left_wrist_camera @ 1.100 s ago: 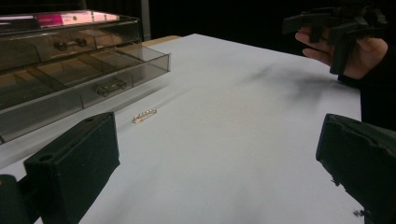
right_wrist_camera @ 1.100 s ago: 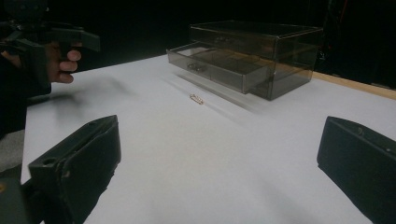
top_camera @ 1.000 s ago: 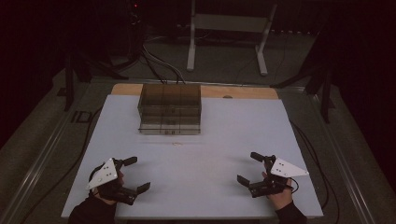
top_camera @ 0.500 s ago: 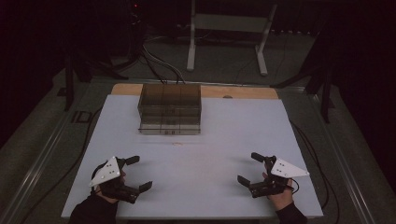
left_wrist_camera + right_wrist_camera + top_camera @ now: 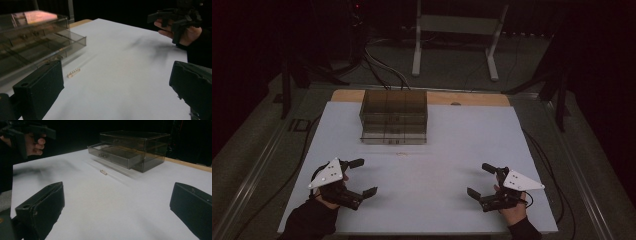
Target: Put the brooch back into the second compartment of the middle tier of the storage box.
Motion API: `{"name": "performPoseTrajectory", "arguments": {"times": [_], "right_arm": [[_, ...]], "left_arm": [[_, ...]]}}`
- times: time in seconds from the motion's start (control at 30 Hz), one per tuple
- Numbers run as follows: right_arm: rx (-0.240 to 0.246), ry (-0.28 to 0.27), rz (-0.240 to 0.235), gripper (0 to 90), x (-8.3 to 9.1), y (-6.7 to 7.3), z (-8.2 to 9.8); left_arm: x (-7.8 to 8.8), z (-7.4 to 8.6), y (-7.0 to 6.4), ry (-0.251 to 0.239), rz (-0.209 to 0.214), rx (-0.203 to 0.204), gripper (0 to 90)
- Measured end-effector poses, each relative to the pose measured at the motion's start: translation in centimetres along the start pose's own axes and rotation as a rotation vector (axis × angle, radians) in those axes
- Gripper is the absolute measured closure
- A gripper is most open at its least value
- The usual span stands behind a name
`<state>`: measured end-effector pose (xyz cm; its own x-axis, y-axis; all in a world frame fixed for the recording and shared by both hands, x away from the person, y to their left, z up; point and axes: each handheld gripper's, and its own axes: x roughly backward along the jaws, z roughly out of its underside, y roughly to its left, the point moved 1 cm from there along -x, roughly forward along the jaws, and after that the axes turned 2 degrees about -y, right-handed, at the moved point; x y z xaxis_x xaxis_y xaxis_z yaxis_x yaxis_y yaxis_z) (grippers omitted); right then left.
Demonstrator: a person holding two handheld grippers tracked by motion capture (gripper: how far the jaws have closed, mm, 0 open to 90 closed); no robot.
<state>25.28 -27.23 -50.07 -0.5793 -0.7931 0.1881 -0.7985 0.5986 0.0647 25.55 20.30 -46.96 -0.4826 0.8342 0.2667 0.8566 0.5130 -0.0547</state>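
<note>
A smoky clear drawer box (image 5: 394, 116) stands at the far left-middle of the white table (image 5: 452, 140), its bottom drawer pulled out a little (image 5: 113, 152). A small pale ridged piece (image 5: 401, 153) lies on the table just in front of the box (image 5: 74, 72) (image 5: 103, 172). My left gripper (image 5: 362, 177) is held open at the near left, nothing between its jaws. At the near right my right gripper (image 5: 480, 180) is open too and holds nothing. Both are well short of the box.
A wooden board edge (image 5: 467, 98) shows behind the table. Beyond it stand a metal frame's legs (image 5: 454, 45) and cables on the dark floor. Each gripper view shows the other hand and gripper far off (image 5: 178, 20) (image 5: 25, 137).
The left gripper has shifted slightly toward the near edge and turned a bit. The right gripper has hardly moved.
</note>
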Motion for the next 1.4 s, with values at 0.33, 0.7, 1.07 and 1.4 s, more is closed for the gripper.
{"name": "performPoseTrajectory", "arguments": {"times": [0.33,0.7,1.07,1.4], "right_arm": [[0.003,0.003,-0.003,0.0,0.0,0.1,-0.1],[0.005,0.003,0.005,0.0,0.0,0.2,-0.1],[0.001,0.004,-0.003,0.0,-0.1,0.4,-0.1],[0.001,0.005,-0.002,0.0,-0.1,0.4,-0.1]], "left_arm": [[-1.3,-1.9,1.2,0.001,0.008,-0.006,0.1],[-3.5,-3.1,2.3,0.037,0.024,-0.011,0.2],[-6.7,-1.8,3.4,0.079,0.041,0.014,0.2],[-8.4,-1.2,4.2,0.103,0.037,0.026,0.2]]}}
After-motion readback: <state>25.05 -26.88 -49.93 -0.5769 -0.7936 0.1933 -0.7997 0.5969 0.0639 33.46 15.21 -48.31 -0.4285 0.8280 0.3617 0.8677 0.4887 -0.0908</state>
